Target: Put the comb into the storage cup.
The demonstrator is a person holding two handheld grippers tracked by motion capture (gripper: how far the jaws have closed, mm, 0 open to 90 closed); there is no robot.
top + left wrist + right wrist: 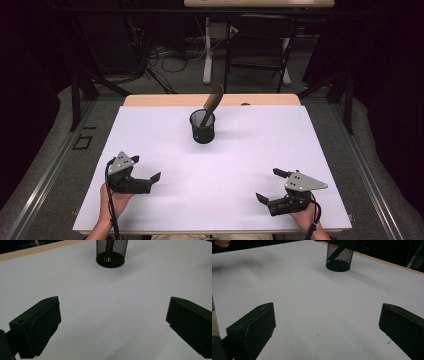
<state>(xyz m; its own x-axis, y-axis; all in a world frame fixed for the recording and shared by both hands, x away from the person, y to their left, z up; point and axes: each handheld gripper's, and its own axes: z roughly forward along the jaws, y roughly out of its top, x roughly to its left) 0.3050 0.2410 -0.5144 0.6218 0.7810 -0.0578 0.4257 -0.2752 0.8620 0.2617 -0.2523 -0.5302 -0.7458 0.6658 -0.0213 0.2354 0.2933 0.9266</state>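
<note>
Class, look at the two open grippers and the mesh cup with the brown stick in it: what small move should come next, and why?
Probably the left gripper should ease forward toward the mesh cup. Both it and the right gripper sit open and empty near the table's front edge, far from the cup. The brown stick leans out of the cup's top, so it looks like the thing to reach.

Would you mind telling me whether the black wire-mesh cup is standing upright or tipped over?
Upright: the black wire-mesh cup rests flat on its round base on the white table, rim facing up, with a brown stick-like object leaning out of it.
</note>
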